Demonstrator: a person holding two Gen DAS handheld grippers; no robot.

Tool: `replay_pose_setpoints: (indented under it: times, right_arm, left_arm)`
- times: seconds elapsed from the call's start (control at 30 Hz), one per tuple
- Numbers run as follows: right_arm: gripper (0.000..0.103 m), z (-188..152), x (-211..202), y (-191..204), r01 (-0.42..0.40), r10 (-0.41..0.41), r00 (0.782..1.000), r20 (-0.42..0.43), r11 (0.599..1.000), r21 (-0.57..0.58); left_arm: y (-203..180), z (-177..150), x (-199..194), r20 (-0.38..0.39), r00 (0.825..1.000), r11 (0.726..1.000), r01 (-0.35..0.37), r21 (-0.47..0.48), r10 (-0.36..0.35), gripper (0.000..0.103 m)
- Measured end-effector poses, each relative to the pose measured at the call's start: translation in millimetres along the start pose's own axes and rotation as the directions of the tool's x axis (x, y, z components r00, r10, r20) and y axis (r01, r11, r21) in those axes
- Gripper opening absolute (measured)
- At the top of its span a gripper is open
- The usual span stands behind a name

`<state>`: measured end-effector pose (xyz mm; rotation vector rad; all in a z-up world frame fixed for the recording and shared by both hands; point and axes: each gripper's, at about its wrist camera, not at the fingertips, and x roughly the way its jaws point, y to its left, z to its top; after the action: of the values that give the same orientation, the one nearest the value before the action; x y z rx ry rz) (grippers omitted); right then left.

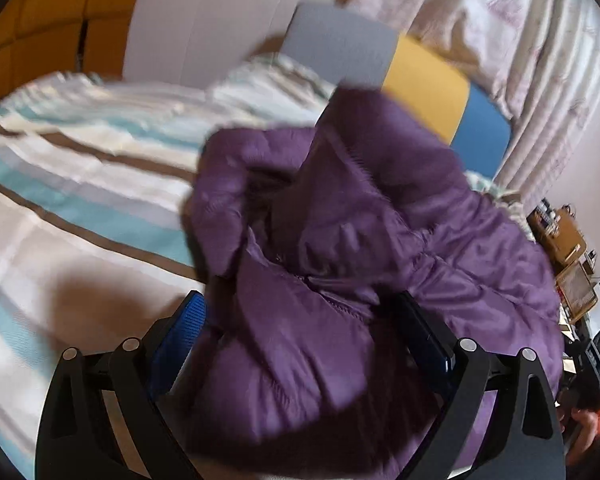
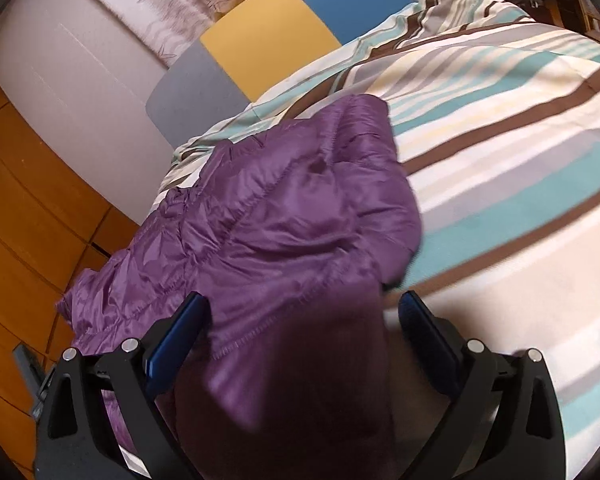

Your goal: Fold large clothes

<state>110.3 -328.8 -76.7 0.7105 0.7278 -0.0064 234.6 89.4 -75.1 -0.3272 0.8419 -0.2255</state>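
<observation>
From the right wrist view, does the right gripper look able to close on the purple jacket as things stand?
Probably yes. The right gripper stands open with a fold of the purple jacket already lying between its fingers, and nothing else on the striped bedcover blocks it.

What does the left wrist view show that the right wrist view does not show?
Only the left wrist view shows cluttered wooden shelves at its right edge and the left gripper, jaws wide. Only the right wrist view shows the orange wooden floor beside the bed and the right gripper, jaws wide. Both show the purple puffer jacket lying between the jaws on the striped bedspread.
</observation>
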Motion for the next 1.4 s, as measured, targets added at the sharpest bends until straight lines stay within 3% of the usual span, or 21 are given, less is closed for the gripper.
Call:
replay_pose_setpoints:
  times: [0.03,0.07,0.17,0.33,0.4,0.63,1.0,1.17,1.2,1.27,1.3,1.33,1.4]
  right_arm:
    - [0.088,0,2,2,-0.01,0.01,1.0,-0.004,1.0,-0.008]
    - [0.076,-1,5,4,-0.017,0.017,1.0,-0.013,1.0,-0.018]
    - [0.056,-4,9,4,-0.053,0.052,0.998,-0.028,0.998,-0.031]
    - [0.04,-11,4,-6,-0.134,0.134,0.99,-0.043,0.991,0.001]
    - [0.038,-12,-1,-5,-0.14,0.139,0.989,-0.045,0.99,-0.006]
    - [0.036,-27,-23,-3,-0.141,0.14,0.989,-0.041,0.99,-0.012]
    - [0.036,-71,-81,-9,-0.149,0.143,0.987,-0.076,0.986,-0.08]
    - [0.036,-70,-85,-4,-0.128,0.119,0.989,-0.084,0.986,-0.11]
    - [0.044,-68,-84,-3,-0.114,0.105,0.991,-0.084,0.987,-0.114]
    - [0.057,-64,-83,-1,-0.075,0.067,0.995,-0.071,0.991,-0.108]
    - [0.066,-64,-84,-2,-0.051,0.046,0.997,-0.061,0.994,-0.099]
    - [0.067,-62,-86,-3,-0.034,0.03,0.998,-0.051,0.996,-0.086]
    - [0.072,-62,-91,-5,-0.023,0.019,0.999,-0.046,0.997,-0.071]
  left_arm:
    - [0,1,11,-0.035,0.999,1.0,-0.014,-0.009,0.013,0.096]
    - [-1,1,15,-0.04,0.999,1.0,-0.021,0.001,0.021,0.096]
    - [-11,-3,17,-0.031,0.997,0.996,-0.069,0.058,0.07,0.096]
    - [-13,-11,9,-0.046,0.999,0.997,-0.01,0.077,0.014,0.059]
    - [-17,-17,4,-0.05,0.999,0.995,-0.004,0.096,0.009,0.052]
    - [-18,-41,-19,-0.058,0.998,0.993,0.022,0.119,-0.015,0.047]
    - [-13,-92,-68,-0.057,0.996,0.987,0.07,0.144,-0.062,0.047]
    - [-13,-104,-81,-0.058,0.996,0.988,0.074,0.139,-0.066,0.047]
    - [-13,-105,-82,-0.056,0.996,0.988,0.077,0.136,-0.069,0.048]
    - [-12,-103,-85,-0.049,0.997,0.99,0.061,0.128,-0.055,0.06]
    - [-12,-102,-87,-0.047,0.998,0.991,0.057,0.124,-0.051,0.074]
    - [-11,-101,-91,-0.035,0.998,0.991,0.055,0.12,-0.051,0.082]
    - [-11,-99,-98,-0.01,0.999,0.991,0.047,0.124,-0.046,0.086]
